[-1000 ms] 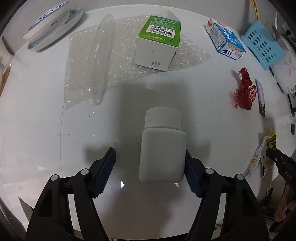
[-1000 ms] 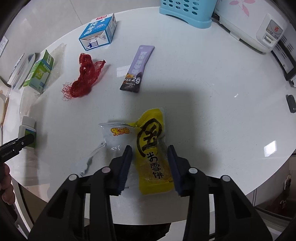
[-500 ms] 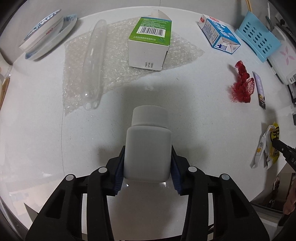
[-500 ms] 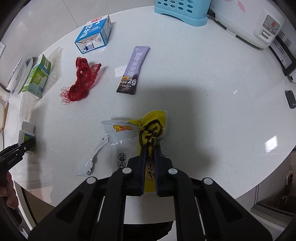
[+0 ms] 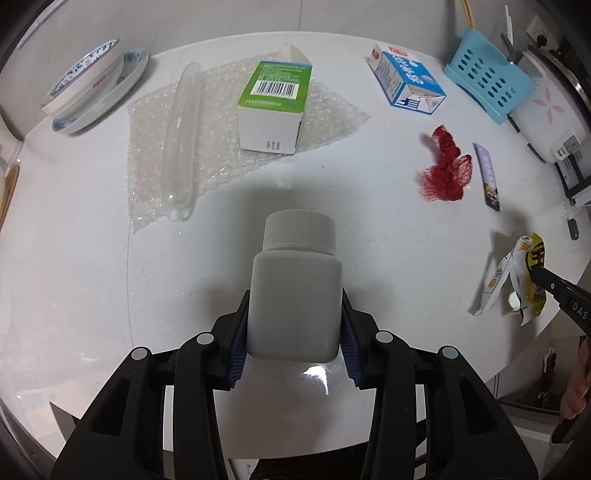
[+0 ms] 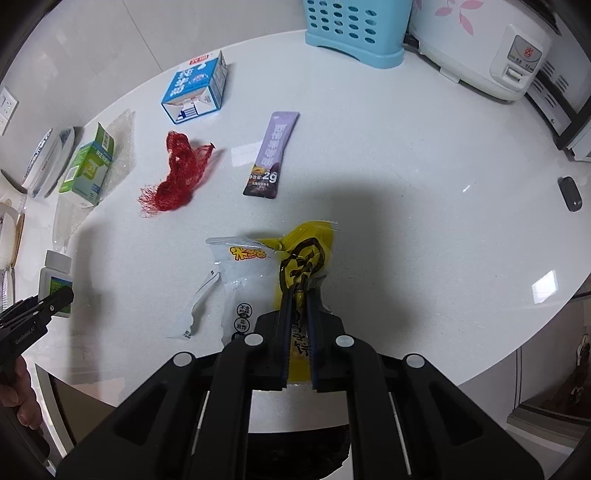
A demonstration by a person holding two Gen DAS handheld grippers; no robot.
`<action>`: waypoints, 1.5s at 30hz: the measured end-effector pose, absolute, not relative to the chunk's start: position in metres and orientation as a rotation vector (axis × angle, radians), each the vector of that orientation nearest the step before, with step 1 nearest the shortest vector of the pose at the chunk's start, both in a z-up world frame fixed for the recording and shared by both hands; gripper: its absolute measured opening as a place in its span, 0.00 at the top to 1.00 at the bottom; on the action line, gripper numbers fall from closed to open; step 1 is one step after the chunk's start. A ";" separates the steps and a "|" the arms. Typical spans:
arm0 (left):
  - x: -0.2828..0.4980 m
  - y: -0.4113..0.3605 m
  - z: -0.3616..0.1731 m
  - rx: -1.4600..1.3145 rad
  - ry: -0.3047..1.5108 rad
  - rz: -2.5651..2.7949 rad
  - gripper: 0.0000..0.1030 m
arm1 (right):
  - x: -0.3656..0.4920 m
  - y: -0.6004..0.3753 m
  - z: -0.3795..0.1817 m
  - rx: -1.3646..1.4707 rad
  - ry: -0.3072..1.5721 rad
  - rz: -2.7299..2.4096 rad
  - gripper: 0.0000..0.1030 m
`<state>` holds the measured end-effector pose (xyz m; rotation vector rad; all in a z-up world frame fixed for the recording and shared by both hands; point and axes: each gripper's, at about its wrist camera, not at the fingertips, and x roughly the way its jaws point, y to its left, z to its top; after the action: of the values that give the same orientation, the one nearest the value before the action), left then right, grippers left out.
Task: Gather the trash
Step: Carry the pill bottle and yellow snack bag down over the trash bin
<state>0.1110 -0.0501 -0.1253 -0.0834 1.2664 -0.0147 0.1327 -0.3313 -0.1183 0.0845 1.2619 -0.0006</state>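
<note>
My left gripper (image 5: 293, 328) is shut on a white plastic bottle (image 5: 295, 295) with a ribbed cap, held above the white round table (image 5: 92, 258). My right gripper (image 6: 298, 295) is shut on a yellow snack wrapper (image 6: 304, 254), pinched between the blue pads. A clear snack wrapper (image 6: 236, 280) lies just left of it. The bottle (image 6: 55, 280) and left gripper show at the left edge of the right wrist view. The yellow wrapper (image 5: 535, 273) shows at the right of the left wrist view.
On the table lie a red mesh net (image 6: 177, 173), a purple sachet (image 6: 273, 155), a blue milk carton (image 6: 195, 92), a green box (image 5: 273, 107) on bubble wrap (image 5: 155, 147), and a clear tube (image 5: 181, 140). Plates (image 5: 88, 88), a blue basket (image 6: 354, 29) and a rice cooker (image 6: 480, 48) stand at the back.
My left gripper closed on the white bottle and lifted it. My right gripper closed on the yellow wrapper and raised it slightly.
</note>
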 end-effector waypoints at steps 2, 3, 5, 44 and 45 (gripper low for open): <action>0.110 -0.053 -0.119 -0.086 1.259 -0.023 0.60 | 0.129 -0.332 -0.113 0.085 1.250 0.001 0.93; 0.108 -0.054 -0.116 -0.085 1.254 -0.028 0.60 | 0.127 -0.332 -0.109 0.085 1.244 0.004 0.93; 0.106 -0.055 -0.111 -0.088 1.244 -0.038 0.60 | 0.126 -0.330 -0.105 0.085 1.233 0.008 0.93; 0.002 -0.129 -0.073 -0.057 1.184 -0.163 0.60 | 0.030 -0.326 -0.053 0.051 1.108 0.116 0.94; -0.001 -0.131 -0.075 -0.058 1.187 -0.164 0.60 | 0.027 -0.327 -0.054 0.045 1.107 0.114 0.94</action>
<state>-0.0008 -0.1311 -0.0747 -0.0577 1.1873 -0.1635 0.0272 -0.3266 -0.0543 0.0448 1.1069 0.1140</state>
